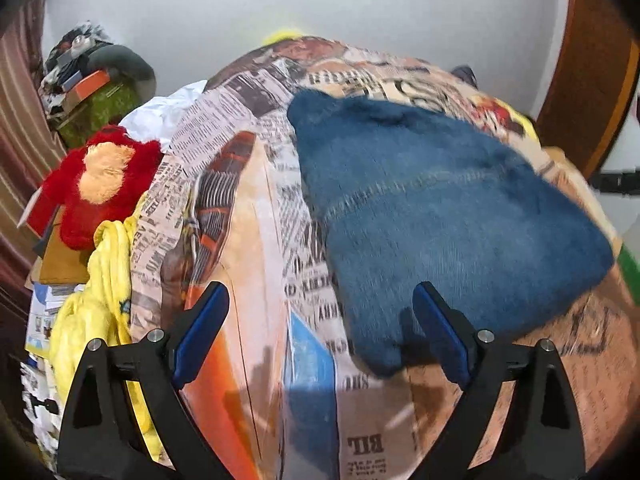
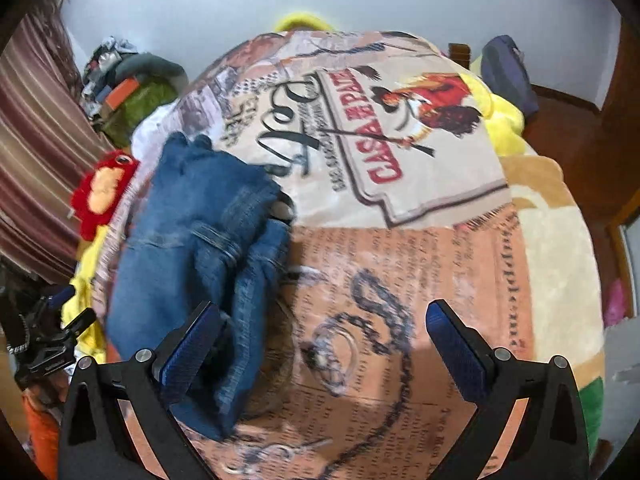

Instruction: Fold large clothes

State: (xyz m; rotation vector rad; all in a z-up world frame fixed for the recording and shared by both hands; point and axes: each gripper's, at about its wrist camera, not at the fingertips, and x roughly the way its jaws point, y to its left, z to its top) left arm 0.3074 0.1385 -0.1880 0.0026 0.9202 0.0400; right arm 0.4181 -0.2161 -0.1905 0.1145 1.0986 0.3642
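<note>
The jeans point(image 1: 440, 216) lay bunched on the newspaper-print bedspread point(image 1: 240, 240). Both the left gripper point(image 1: 320, 328) and right gripper point(image 2: 322, 340) stood wide open, holding nothing. A good fold probably called for pinching the hem corners evenly. Only the right view showed the crumpled waistband point(image 2: 224, 236); the left showed smooth denim.

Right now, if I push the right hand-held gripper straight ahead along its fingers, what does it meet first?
Probably the printed bedspread. The right hand-held gripper is open and holds nothing, and bare cover fills the gap between its fingers. The folded jeans lie off toward its left finger. Depth is unclear through the fisheye.
</note>
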